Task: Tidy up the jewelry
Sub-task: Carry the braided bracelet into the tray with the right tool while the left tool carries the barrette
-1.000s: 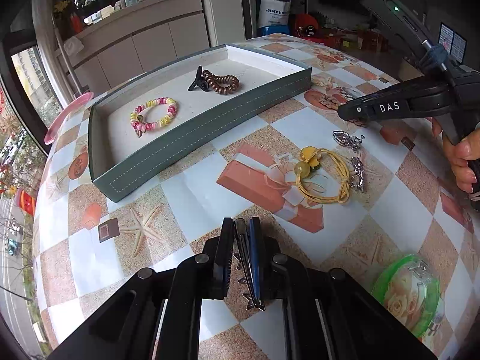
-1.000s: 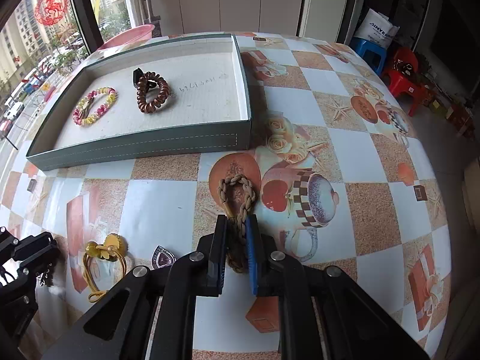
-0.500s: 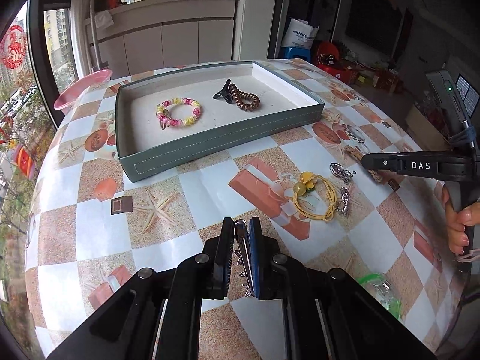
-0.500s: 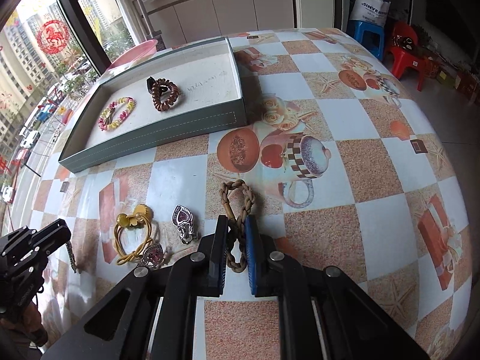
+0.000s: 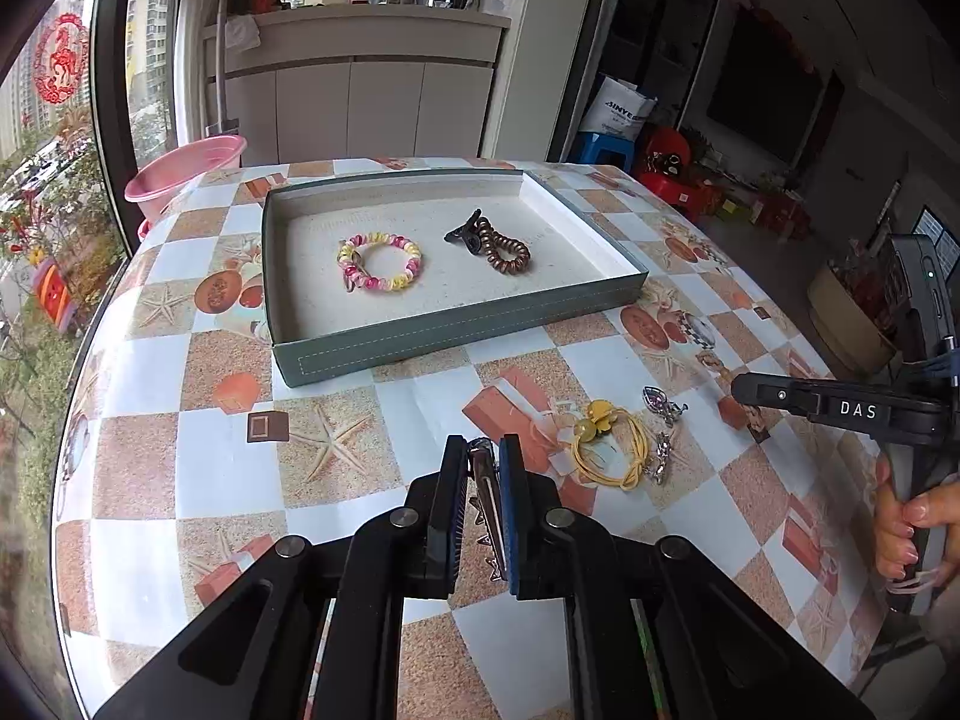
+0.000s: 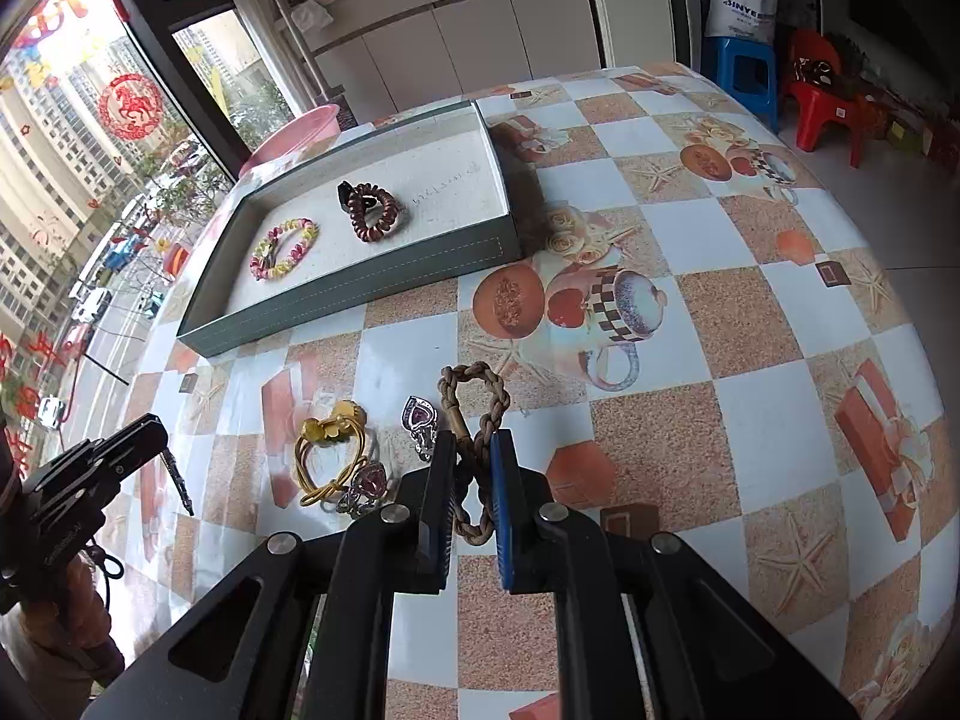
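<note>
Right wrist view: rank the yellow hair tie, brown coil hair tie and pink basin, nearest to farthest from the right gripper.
From the right gripper:
1. Yellow hair tie, on the table just to its left.
2. Brown coil hair tie, inside the tray.
3. Pink basin, beyond the tray's far edge.

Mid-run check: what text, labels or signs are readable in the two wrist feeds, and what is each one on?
"DAS": white letters on the side of the right gripper.
"SINYE...": blue print on the white bag by the wall; the rest is cut off.
Faint handwriting on the tray floor: too small to read.
Lettering on the left gripper body: too blurred to read.
Red window decal: a horse picture, no legible words.
</note>
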